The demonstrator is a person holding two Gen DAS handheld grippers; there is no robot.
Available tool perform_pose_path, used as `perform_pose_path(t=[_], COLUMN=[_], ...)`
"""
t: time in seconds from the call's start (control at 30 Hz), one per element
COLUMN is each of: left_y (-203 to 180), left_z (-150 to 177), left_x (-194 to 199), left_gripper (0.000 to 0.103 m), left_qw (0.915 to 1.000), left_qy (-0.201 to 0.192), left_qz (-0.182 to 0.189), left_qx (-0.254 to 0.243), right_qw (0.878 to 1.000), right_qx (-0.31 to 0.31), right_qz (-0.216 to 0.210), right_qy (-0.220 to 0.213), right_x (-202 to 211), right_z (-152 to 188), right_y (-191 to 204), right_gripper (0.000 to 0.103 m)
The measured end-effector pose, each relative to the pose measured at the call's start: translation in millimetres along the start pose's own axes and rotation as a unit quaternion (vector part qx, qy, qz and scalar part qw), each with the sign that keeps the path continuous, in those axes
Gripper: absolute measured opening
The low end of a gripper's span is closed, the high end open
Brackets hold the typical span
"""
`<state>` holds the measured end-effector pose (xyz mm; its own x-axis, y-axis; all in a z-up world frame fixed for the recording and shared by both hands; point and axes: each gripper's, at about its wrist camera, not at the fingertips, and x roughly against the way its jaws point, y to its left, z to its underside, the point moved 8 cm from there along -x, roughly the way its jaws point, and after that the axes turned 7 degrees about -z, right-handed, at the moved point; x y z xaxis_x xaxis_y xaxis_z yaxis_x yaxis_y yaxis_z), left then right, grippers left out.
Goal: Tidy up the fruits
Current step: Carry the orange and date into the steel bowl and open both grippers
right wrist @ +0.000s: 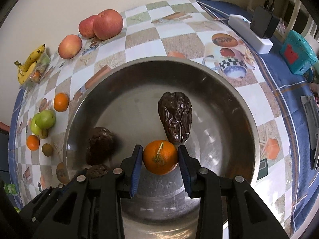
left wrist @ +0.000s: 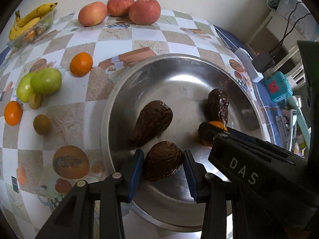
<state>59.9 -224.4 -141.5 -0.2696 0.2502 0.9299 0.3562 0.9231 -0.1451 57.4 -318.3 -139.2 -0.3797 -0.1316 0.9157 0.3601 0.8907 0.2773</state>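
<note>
A steel bowl (left wrist: 179,69) (right wrist: 139,91) holds three dark wrinkled fruits and an orange. My left gripper (left wrist: 163,166) is shut on one dark wrinkled fruit (left wrist: 162,160) just over the bowl's near side. My right gripper (right wrist: 160,158) is shut on the orange (right wrist: 160,156), also inside the bowl; it shows in the left wrist view (left wrist: 216,123) behind the right gripper's finger. Two more dark fruits (left wrist: 152,122) (left wrist: 218,105) lie on the bowl floor; the right wrist view shows them (right wrist: 100,144) (right wrist: 176,118).
On the checkered tablecloth to the left lie three apples (left wrist: 119,10), bananas (left wrist: 30,20), two oranges (left wrist: 81,64) (left wrist: 13,113), green fruits (left wrist: 39,83) and a kiwi (left wrist: 41,124). A white power strip (right wrist: 250,32) and a teal toy (right wrist: 297,52) sit at the right edge.
</note>
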Motion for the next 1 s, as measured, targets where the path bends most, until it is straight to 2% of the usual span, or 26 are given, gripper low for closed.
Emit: perform_pose_path(t=[0.23,0.5,0.67,0.83,1.0], left_y=[-1.7,-1.8,-4.0,-6.2,2.1], left_z=[-0.8,-2.2,-3.6,-8.8,-14.1], left_x=[-2.3,-3.8,2.8,16.1,24.1], left_gripper=[0.043,0.045,0.059,0.059,0.059], left_qw=[0.9999,1.0,0.9999,0.9996,0.9996], left_qy=[-0.002,0.004,0.001,-0.02,-0.027], left_qz=[-0.011,-0.003,0.013,0.011,0.007], left_qx=[-0.01,-0.008,-0.007,-0.017,-0.001], right_qw=[1.0,1.0,1.0,1.0,0.999], right_qx=[0.003,0.0,0.002,0.009,0.013], right_qz=[0.004,0.005,0.002,0.006,0.005], right_qy=[0.0,0.002,-0.001,-0.021,-0.036], right_x=[-0.2,-0.3,1.9,12.9,21.7], right_z=[0.7,1.6,0.1,-5.4,-10.8], right_y=[2.0,2.9,5.0,8.9,12.3], right_gripper=[0.038,0.039,0.039,0.041,0.041])
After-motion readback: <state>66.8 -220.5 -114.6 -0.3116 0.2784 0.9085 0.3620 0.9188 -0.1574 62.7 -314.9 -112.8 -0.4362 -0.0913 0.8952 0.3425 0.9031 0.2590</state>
